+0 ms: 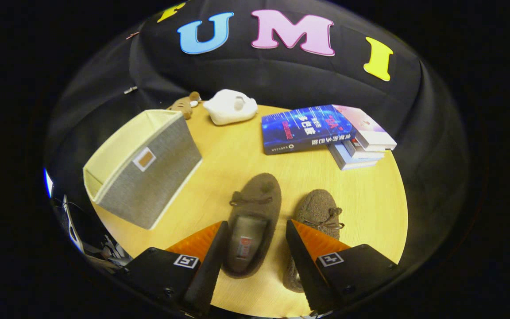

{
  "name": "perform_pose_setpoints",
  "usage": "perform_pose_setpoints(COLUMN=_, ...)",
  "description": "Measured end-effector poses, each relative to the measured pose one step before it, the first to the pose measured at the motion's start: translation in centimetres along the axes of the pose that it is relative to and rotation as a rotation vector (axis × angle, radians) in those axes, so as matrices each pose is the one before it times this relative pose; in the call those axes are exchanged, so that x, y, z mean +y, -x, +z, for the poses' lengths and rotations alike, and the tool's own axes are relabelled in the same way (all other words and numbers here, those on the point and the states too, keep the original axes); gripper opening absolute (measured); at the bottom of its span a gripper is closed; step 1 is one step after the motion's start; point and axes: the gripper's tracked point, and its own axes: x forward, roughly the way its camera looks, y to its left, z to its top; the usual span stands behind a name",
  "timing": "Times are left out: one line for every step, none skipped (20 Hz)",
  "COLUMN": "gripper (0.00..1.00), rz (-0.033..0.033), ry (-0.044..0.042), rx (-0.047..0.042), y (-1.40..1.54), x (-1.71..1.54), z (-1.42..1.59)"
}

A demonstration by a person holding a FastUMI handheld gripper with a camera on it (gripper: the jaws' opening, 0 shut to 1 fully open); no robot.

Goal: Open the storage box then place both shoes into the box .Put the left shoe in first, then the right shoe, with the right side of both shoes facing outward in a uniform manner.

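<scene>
Two brown fuzzy slippers with small bows lie on the round wooden table point(246, 150). One shoe point(255, 208) lies between my fingers, toe pointing away, its dark insole showing. The other shoe point(319, 210) lies just beyond and partly under the right finger point(301, 252). My gripper point(257, 228) is open, its fingers straddling the heel half of the first shoe without touching it. A grey fabric storage box point(148, 168) with a cream lining stands open-topped ahead to the left of the left finger point(215, 252).
A stack of books point(321, 130) lies beyond the shoes to the right. A white soft object point(230, 106) and a small brown plush toy point(185, 105) sit at the table's far side behind the box. Cables point(71, 221) hang off the table's left edge.
</scene>
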Motion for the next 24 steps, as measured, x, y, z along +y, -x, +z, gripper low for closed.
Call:
perform_pose_setpoints(gripper=0.81, rz=-0.01110, ry=0.00296, rx=0.01340, y=-1.215, x=-0.496, z=-0.434)
perform_pose_setpoints(gripper=0.80, rz=-0.00820, ry=0.00920, rx=0.00888, y=-0.952, x=-0.410, z=-0.176)
perform_pose_setpoints(gripper=0.78, rz=-0.00794, ry=0.01221, rx=0.00710, y=-0.958, x=-0.289, z=-0.161)
perform_pose_setpoints(gripper=0.73, rz=-0.00942, ry=0.01134, rx=0.00903, y=-0.944, x=-0.282, z=-0.221)
perform_pose_setpoints(gripper=0.71, rz=0.00300, ry=0.00680, rx=0.00677, y=-0.942, x=0.012, z=-0.090)
perform_pose_setpoints(gripper=0.69, rz=0.00366, ry=0.00183, rx=-0.00419, y=-0.917, x=0.157, z=0.217)
perform_pose_setpoints(gripper=0.65, rz=-0.01268, ry=0.00802, rx=-0.00771, y=-0.770, x=-0.129, z=0.288)
perform_pose_setpoints(gripper=0.62, rz=-0.01270, ry=0.00602, rx=-0.00049, y=-0.887, x=-0.180, z=0.077)
perform_pose_setpoints(gripper=0.59, rz=-0.01402, ry=-0.00451, rx=0.00763, y=-0.627, x=-0.114, z=-0.119)
perform_pose_setpoints(gripper=0.53, rz=-0.00521, ry=-0.00684, rx=0.00653, y=-0.769, x=0.067, z=-0.138)
perform_pose_setpoints(gripper=0.46, rz=-0.02251, ry=-0.00613, rx=0.00841, y=-0.483, x=-0.267, z=-0.156)
perform_pose_setpoints(gripper=0.32, rz=-0.02672, ry=-0.00865, rx=0.01030, y=-0.110, x=-0.642, z=-0.164)
perform_pose_setpoints(gripper=0.24, rz=-0.02341, ry=-0.02116, rx=0.00433, y=-0.385, x=-0.484, z=-0.150)
perform_pose_setpoints(gripper=0.10, rz=0.00704, ry=-0.02687, rx=-0.00022, y=-0.075, x=0.160, z=0.052)
perform_pose_setpoints(gripper=0.09, rz=0.00766, ry=-0.01605, rx=0.00055, y=0.027, x=0.052, z=0.019)
perform_pose_setpoints(gripper=0.06, rz=0.00664, ry=-0.01587, rx=0.00424, y=0.183, x=-0.180, z=-0.018)
perform_pose_setpoints(gripper=0.06, rz=0.01051, ry=-0.01412, rx=0.00830, y=0.307, x=0.177, z=-0.102)
perform_pose_setpoints(gripper=0.06, rz=0.00471, ry=-0.01153, rx=-0.00084, y=0.214, x=-0.043, z=0.022)
perform_pose_setpoints(gripper=0.06, rz=0.00319, ry=-0.01014, rx=-0.00955, y=0.521, x=0.013, z=0.271)
perform_pose_setpoints(gripper=0.06, rz=0.00533, ry=-0.01249, rx=-0.01819, y=0.665, x=0.205, z=0.463)
perform_pose_setpoints(gripper=0.06, rz=0.00827, ry=-0.01410, rx=-0.02541, y=0.762, x=0.275, z=0.604)
perform_pose_setpoints(gripper=0.06, rz=0.00849, ry=-0.02013, rx=-0.01806, y=0.653, x=0.219, z=0.559)
perform_pose_setpoints(gripper=0.06, rz=0.00574, ry=-0.02607, rx=-0.01352, y=0.873, x=0.286, z=0.539)
perform_pose_setpoints(gripper=0.06, rz=0.00768, ry=-0.02242, rx=-0.01473, y=0.990, x=0.397, z=0.697)
